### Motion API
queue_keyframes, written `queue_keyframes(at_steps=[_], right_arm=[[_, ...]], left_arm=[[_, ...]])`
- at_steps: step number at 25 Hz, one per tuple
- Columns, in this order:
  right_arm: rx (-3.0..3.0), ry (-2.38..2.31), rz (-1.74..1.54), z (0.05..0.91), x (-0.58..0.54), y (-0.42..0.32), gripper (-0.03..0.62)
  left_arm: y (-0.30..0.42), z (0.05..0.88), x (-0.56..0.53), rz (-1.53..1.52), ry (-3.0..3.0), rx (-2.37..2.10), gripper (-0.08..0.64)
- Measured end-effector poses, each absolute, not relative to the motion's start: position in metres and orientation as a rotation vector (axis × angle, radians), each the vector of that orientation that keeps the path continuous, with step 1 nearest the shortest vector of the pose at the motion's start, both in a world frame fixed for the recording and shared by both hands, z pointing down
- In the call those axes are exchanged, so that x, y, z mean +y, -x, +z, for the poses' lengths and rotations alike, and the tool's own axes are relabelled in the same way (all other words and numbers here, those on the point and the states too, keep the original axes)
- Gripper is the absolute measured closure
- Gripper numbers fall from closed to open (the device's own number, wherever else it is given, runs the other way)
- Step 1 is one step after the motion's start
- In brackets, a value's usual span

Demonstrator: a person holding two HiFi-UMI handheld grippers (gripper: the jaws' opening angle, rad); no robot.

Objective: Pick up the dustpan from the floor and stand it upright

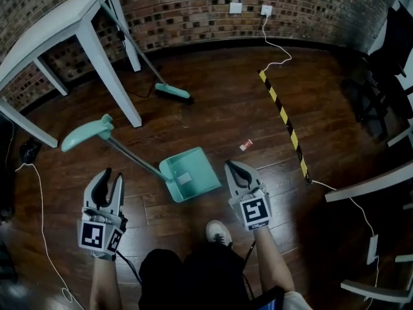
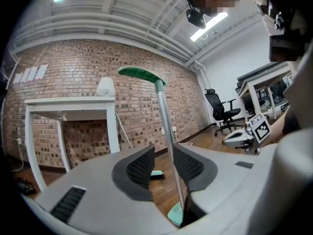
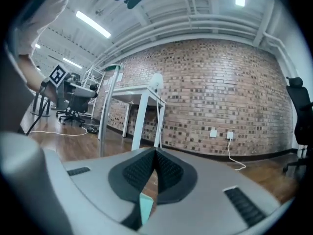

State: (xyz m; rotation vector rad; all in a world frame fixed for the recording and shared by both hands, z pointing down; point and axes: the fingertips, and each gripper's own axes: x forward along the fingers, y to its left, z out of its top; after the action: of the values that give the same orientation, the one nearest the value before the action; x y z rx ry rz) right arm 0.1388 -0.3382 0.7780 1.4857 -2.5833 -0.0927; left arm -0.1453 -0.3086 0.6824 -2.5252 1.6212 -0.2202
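The teal dustpan stands upright: its pan point(image 1: 188, 173) rests on the wood floor and its long grey pole point(image 1: 129, 155) rises to a teal grip point(image 1: 87, 134). My left gripper point(image 1: 110, 178) points level at the pole from the near side. In the left gripper view the pole point(image 2: 168, 146) shows in the gap of the left gripper point(image 2: 164, 163), close to the right pad, and the pads do not press on it. My right gripper point(image 1: 233, 166) hovers beside the pan's right edge, shut on nothing. A teal pan edge point(image 3: 146, 207) shows under the right gripper point(image 3: 155, 153).
A white table point(image 1: 77, 18) stands at the back left, and a broom point(image 1: 173, 93) leans against it. A yellow-black strip point(image 1: 284, 118) crosses the floor on the right, with a small scrap point(image 1: 246, 145) near it. Cables, chairs and the person's shoe point(image 1: 218, 232) surround the spot.
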Motion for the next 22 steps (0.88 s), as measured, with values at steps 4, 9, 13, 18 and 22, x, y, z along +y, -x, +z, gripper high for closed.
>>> queue_keyframes(at_steps=[4, 9, 13, 18, 22], right_arm=[[-2.590, -1.484, -0.129, 0.671, -0.332, -0.139, 0.598], [-2.560, -1.457, -0.171, 0.527, -0.300, -0.144, 0.598], [-2.591, -1.505, -0.046, 0.399, -0.251, -0.144, 0.598], [-2.527, -1.604, -0.065, 0.263, -0.178, -0.144, 0.597], [-2.483, -1.713, -0.111, 0.193, -0.131, -0.144, 0.595]], left_arm=[[0.156, 0.618, -0.280, -0.248, 2.568, 1.632, 0.560], [0.160, 0.502, -0.231, -0.259, 2.639, 1.634, 0.560], [0.175, 0.397, -0.175, -0.237, 2.691, 1.675, 0.560], [0.189, 0.268, -0.112, -0.209, 2.685, 1.692, 0.560], [0.202, 0.207, -0.071, -0.191, 2.679, 1.655, 0.561]])
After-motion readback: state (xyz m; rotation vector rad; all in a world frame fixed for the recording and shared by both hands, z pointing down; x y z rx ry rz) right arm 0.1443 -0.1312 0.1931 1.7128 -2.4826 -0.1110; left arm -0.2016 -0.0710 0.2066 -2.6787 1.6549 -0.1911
